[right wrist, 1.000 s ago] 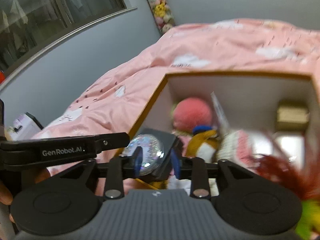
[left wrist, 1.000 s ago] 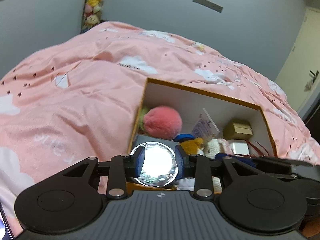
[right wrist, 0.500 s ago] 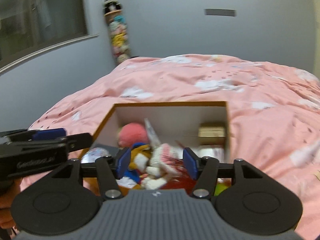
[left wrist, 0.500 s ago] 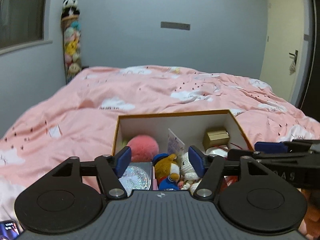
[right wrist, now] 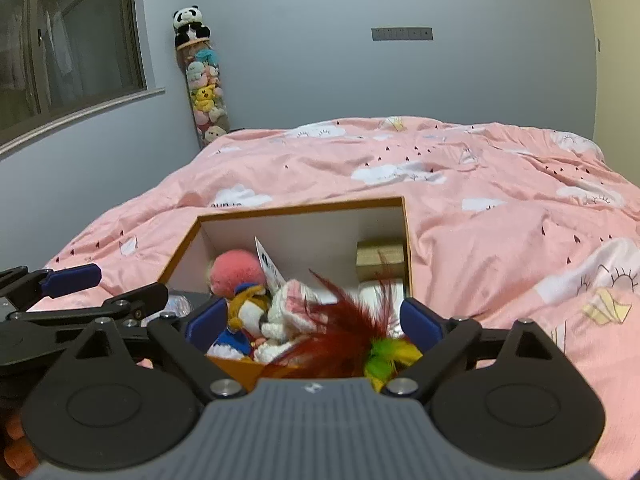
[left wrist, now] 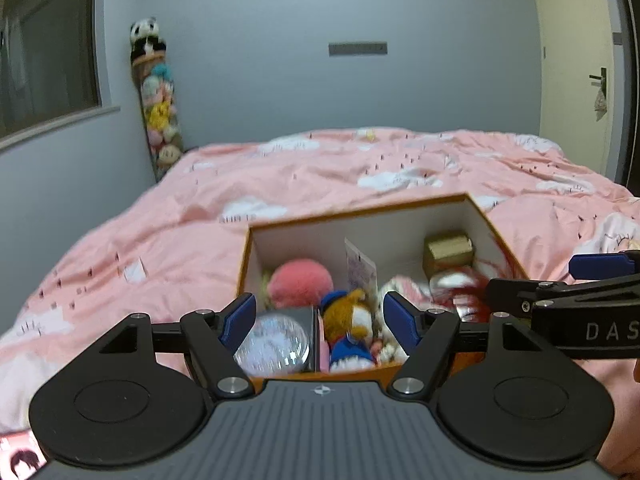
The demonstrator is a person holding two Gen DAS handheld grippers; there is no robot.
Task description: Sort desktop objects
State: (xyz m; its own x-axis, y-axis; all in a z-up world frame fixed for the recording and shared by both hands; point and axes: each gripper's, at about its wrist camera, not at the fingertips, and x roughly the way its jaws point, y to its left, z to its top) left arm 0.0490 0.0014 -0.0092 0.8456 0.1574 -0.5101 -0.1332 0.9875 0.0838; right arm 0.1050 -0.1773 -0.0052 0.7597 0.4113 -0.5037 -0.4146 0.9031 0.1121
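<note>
Now that the globe (left wrist: 274,346) sits in the near left corner of the box (left wrist: 472,210), the step in hand looks like letting go and drawing clear, and doing it well means pulling both grippers straight back from the box rim without catching anything inside. On the left, the globe on its dark base looks settled; a backward pull should keep the blue pads off the glass. Just right of it stands a duck toy (left wrist: 352,330), with a pink pompom (left wrist: 300,282) behind; the left gripper should not drag across these. Farther right, a white knit toy (right wrist: 288,316) and loose red feathers (right wrist: 340,328) rise toward the rim in front of the right gripper, so I would lift a little before moving off, lest the feathers snag. A gold carton (left wrist: 448,252) sits in the far right corner, out of the way.

The left gripper (left wrist: 316,322) has just been opening and stands wide, released, its pads touching nothing, though the globe shows between them. The right gripper (right wrist: 314,320) has likewise just been opening and is spread wide, empty, the toys and feathers merely seen between its pads.
</note>
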